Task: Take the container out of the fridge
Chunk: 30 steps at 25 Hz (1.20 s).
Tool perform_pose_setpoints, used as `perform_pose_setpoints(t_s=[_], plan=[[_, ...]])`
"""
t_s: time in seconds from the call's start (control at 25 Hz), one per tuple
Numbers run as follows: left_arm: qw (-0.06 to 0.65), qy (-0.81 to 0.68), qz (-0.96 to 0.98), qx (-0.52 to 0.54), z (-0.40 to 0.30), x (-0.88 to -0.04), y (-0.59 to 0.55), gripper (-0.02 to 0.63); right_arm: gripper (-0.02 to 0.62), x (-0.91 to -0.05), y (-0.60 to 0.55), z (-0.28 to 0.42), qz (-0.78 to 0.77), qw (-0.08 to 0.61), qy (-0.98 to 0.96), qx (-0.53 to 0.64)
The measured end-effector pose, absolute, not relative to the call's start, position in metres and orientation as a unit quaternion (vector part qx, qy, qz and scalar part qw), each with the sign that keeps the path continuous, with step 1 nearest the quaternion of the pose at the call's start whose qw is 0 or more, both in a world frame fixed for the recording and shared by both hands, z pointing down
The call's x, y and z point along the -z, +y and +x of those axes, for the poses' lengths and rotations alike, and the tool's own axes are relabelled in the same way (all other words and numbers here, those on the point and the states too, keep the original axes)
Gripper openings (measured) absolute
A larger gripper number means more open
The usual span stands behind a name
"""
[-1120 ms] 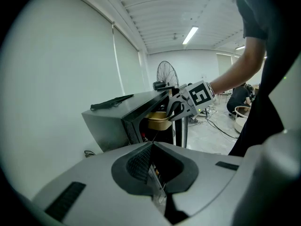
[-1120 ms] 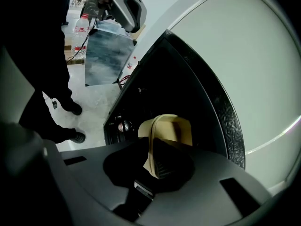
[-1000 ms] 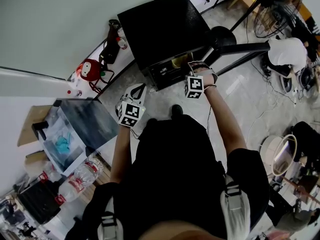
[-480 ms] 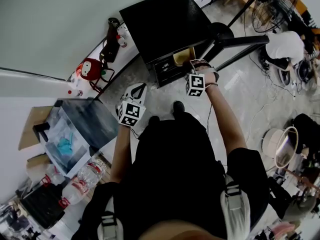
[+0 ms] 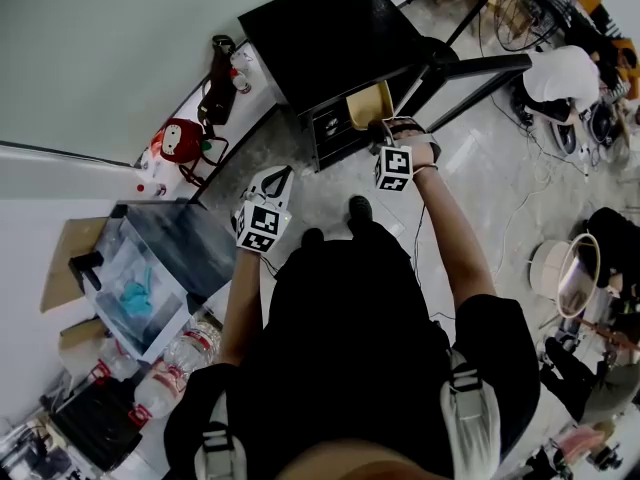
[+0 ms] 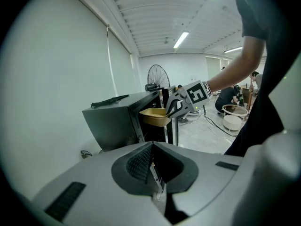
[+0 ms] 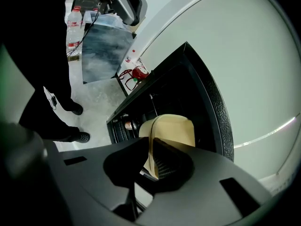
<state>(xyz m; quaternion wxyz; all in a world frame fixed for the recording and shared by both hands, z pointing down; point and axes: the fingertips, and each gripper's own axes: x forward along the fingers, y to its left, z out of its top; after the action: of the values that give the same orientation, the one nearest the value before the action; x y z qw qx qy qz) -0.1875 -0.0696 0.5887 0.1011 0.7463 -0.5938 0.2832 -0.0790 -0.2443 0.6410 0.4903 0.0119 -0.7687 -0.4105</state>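
A tan plastic container (image 5: 368, 105) sticks out of the front of the small black fridge (image 5: 320, 38) on the floor. My right gripper (image 5: 386, 136) is shut on its near rim; in the right gripper view the thin rim of the container (image 7: 171, 133) runs between the jaws of the right gripper (image 7: 153, 160). From the left gripper view, the container (image 6: 155, 117) hangs at the fridge (image 6: 115, 121) opening, pinched by the right gripper (image 6: 178, 106). My left gripper (image 5: 277, 180) hovers to the left of the fridge, shut with nothing in it; the left gripper (image 6: 154, 171) shows jaws together.
The fridge door (image 5: 475, 71) stands swung open to the right. A clear box (image 5: 150, 263) and water bottles (image 5: 175, 353) sit on the table at left. A red toy (image 5: 180, 140) lies by the wall. A crouching person in white (image 5: 560, 73) and a white basket (image 5: 560, 280) are at right.
The right gripper has drawn the tan container further out of the fridge opening. The left gripper has stayed where it was.
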Motion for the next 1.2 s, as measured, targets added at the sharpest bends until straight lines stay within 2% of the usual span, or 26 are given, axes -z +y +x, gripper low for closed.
perform_pose_setpoints(t_s=[1.2], plan=[[0.054, -0.507, 0.811, -0.288, -0.186, -0.592, -0.005, 0.020, 0.028, -0.642, -0.159, -0.040, 0.102, 0.532, -0.756, 0.369]])
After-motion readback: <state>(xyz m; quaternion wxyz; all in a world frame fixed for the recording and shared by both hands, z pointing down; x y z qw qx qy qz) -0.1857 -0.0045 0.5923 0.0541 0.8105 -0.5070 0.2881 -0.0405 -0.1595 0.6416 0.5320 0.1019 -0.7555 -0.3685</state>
